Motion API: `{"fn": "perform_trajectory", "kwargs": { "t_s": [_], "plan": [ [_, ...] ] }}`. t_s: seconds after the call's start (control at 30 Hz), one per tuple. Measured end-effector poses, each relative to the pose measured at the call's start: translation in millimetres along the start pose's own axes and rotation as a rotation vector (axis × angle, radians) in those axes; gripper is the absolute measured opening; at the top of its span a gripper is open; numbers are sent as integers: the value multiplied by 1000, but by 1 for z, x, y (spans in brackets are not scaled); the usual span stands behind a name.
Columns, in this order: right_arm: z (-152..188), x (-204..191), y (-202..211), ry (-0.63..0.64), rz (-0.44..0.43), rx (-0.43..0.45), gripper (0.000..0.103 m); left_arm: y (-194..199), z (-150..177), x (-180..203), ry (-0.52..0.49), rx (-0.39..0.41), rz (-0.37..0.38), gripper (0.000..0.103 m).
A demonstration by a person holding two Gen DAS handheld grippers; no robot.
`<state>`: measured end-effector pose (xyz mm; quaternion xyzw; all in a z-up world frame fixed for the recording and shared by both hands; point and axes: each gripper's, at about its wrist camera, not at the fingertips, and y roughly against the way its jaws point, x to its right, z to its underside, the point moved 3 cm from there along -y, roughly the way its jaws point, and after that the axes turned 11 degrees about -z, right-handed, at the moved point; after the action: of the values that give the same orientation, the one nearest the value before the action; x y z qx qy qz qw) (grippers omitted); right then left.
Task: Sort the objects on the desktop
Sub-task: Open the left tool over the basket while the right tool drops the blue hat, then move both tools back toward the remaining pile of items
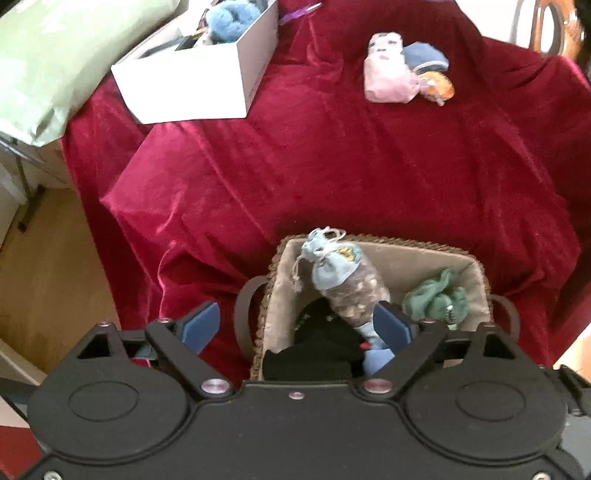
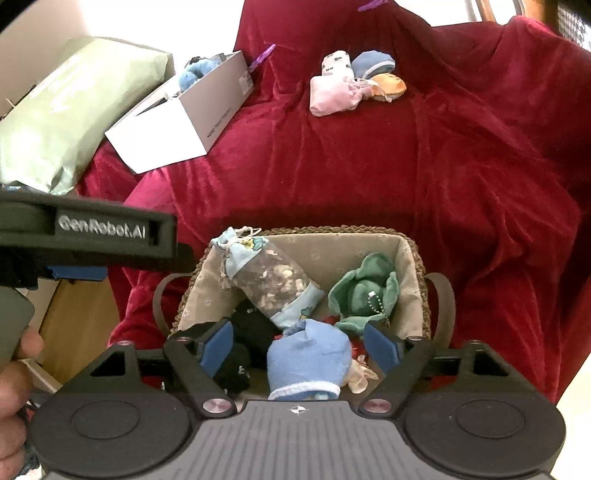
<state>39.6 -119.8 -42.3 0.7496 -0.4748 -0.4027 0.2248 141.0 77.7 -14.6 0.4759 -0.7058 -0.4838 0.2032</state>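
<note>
Red velvet cloth [image 1: 332,166] covers the whole desk, creased and shiny, hanging over the edges. White cardboard box [image 1: 207,70] at far left, open-topped, rectangular, already holds a fuzzy blue plush [image 1: 231,16] and some dark items too small to identify. Pale green pillow-like package [image 2: 55,110] lies beside it, off the cloth. Woven basket [image 2: 413,243] near edge, rectangular, braided brown rim, beige fabric lining, dark loop handles; inside: drawstring pouch [image 2: 266,273] with light blue cloth ends and a clear middle showing pale lumps, leaning diagonally against the far left corner; green plush toy [image 2: 365,291] with a ball chain, soft; black knit fabric [image 2: 251,332] underneath; blue knit sock or cap [image 2: 310,358] with white ribbed edge at the front. Judgement: sorting is mostly done, basket and box both partly filled. Left to sort: small cluster at far centre of the cloth, pink cloth doll or pouch [image 1: 388,74], blue folded sock [image 1: 424,57], orange plush [image 1: 437,86], all touching. Purple clip [image 2: 264,55] behind the box also remains. Left gripper [image 1: 303,325] spread wide, nothing between pads, above the basket's left wall. Right gripper [image 2: 303,343] likewise spread; blue sock lies between pads, not pinched.
</note>
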Motion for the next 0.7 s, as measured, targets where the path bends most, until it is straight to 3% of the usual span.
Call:
{"fn": "perform_trajectory", "kwargs": {
  "t_s": [0.17, 0.33, 0.53, 0.7],
  "plan": [
    [-8, 6, 12, -2, 16, 27, 80, -10, 5, -2, 1, -57, 29, 87],
    [-22, 17, 28, -3, 41, 89, 91, -24, 7, -2, -18, -100, 20, 88],
    [-39, 41, 22, -68, 39, 37, 88, -37, 3, -1, -20, -151, 20, 88],
    [-44, 50, 21, -82, 65, 21, 88, -35, -1, 4, -50, -146, 20, 88]
  ]
}}
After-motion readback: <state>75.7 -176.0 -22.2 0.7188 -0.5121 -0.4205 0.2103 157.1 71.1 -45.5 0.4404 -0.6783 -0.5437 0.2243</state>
